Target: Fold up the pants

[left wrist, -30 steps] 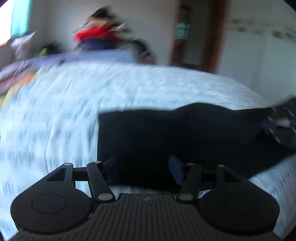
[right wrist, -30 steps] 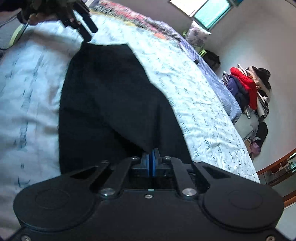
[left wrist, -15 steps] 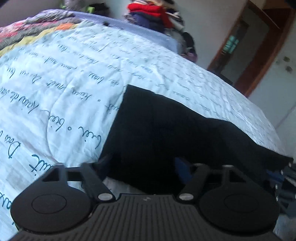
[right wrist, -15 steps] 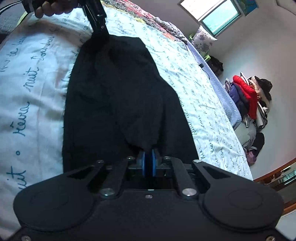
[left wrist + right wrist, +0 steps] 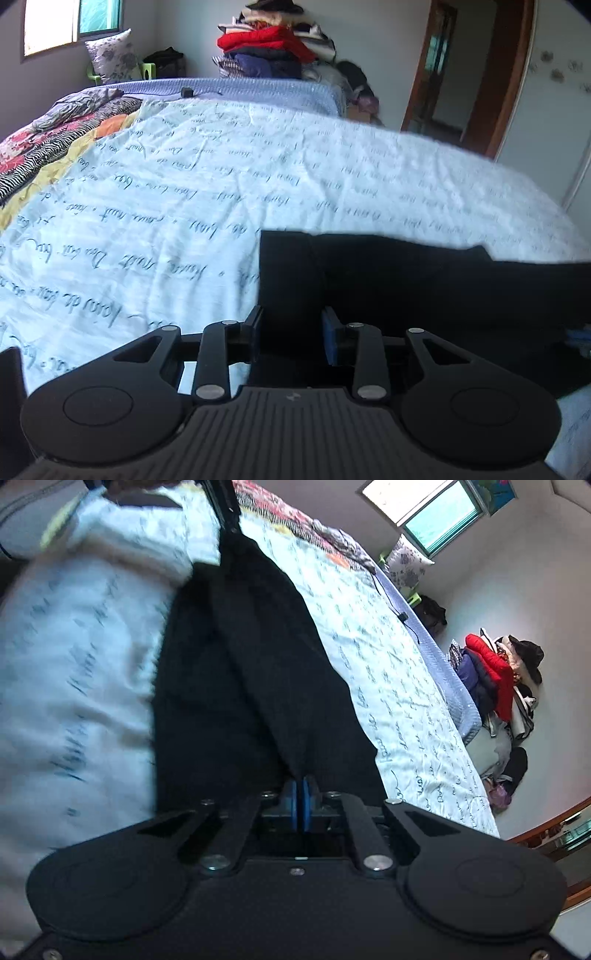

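Holding black pants point(image 5: 258, 686) stretched along the bed point(image 5: 184, 206), one gripper at each end.

The right gripper point(image 5: 300, 794) is clamped narrow on one end of the cloth; the left gripper point(image 5: 291, 332) stands wide with the other end's corner between its fingers, not yet pinched. If the right pulls first, I judge that loose corner could slip and the fold skew. A patterned quilt point(image 5: 48, 147) lies well apart, a clothes pile point(image 5: 273, 48) beyond the bed; nothing blocks the fold.

Black pants point(image 5: 406, 280), pale blue bedspread point(image 5: 184, 206) with dark script lettering, red jacket point(image 5: 266, 38), blue-padded tool point(image 5: 300, 805)
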Available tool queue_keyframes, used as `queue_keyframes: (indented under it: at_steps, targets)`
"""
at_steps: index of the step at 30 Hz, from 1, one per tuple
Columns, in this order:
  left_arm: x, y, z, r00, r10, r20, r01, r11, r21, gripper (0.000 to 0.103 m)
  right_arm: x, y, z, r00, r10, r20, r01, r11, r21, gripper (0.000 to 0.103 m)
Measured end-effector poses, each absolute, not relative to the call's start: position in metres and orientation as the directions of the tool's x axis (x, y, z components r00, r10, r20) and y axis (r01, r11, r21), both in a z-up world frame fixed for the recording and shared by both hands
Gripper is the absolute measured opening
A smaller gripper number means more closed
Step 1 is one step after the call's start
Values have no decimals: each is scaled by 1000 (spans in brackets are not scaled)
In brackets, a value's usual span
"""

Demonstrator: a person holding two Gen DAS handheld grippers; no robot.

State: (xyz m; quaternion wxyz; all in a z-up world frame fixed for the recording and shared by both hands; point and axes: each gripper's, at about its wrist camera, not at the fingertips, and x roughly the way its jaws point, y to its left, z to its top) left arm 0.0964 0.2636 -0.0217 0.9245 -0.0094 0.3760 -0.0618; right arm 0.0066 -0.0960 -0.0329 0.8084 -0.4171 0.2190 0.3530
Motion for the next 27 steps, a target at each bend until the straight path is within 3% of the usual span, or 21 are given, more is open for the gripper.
queue_keyframes:
  at_steps: [3, 6, 7, 10, 11, 12, 13, 14, 15, 19, 20, 22, 24, 27]
  targets:
    - [101, 266, -53, 637, -105, -764, 90, 994, -61, 35, -18, -83, -50, 592, 423, -685, -805, 349, -480, 3]
    - [99, 258, -61, 680, -65, -731, 108, 994, 12, 44, -20, -78, -61, 616, 410, -672, -787, 359, -502, 3]
    - [98, 255, -61, 685, -55, -727, 115, 993, 33, 48, -17, -79, -62, 627, 400, -668, -777, 381, -502, 7]
    - [86, 250, -46, 705, -66, -706, 166, 983, 74, 51, -10, -88, -53, 575, 430, -697, -805, 447, -389, 12]
    - [80, 249, -38, 717, -73, -693, 186, 979, 89, 55, -8, -98, -42, 557, 469, -686, -809, 495, -318, 19]
    - [71, 248, -30, 739, -77, -669, 200, 974, 109, 57, -5, -111, -31, 543, 505, -671, -801, 552, -232, 43]
    - [62, 246, -21, 765, -70, -641, 207, 968, 141, 60, 2, -133, -18, 549, 537, -640, -763, 635, -122, 58]
    - [55, 243, -13, 786, -63, -615, 211, 963, 171, 61, 9, -162, -6, 581, 552, -598, -695, 719, -12, 79]
    - [48, 240, -5, 808, -62, -586, 216, 957, 195, 62, 16, -192, 3, 617, 550, -563, -618, 781, 86, 82]
    - [36, 212, 14, 857, -108, -505, 229, 956, 185, 63, 40, -352, 3, 745, 425, -514, -156, 860, 485, 85]
    - [38, 201, 14, 861, -131, -491, 248, 952, 179, 65, 45, -400, -5, 758, 371, -536, -2, 824, 567, 92]
    - [41, 174, 7, 868, -147, -475, 277, 936, 216, 66, 48, -480, -27, 773, 287, -566, 246, 687, 684, 93]
    - [48, 142, -5, 859, -157, -487, 317, 910, 267, 66, 44, -538, -50, 798, 226, -559, 379, 533, 757, 93]
    - [55, 104, -27, 838, -204, -507, 391, 871, 296, 66, 42, -576, -68, 826, 198, -528, 417, 416, 808, 93]
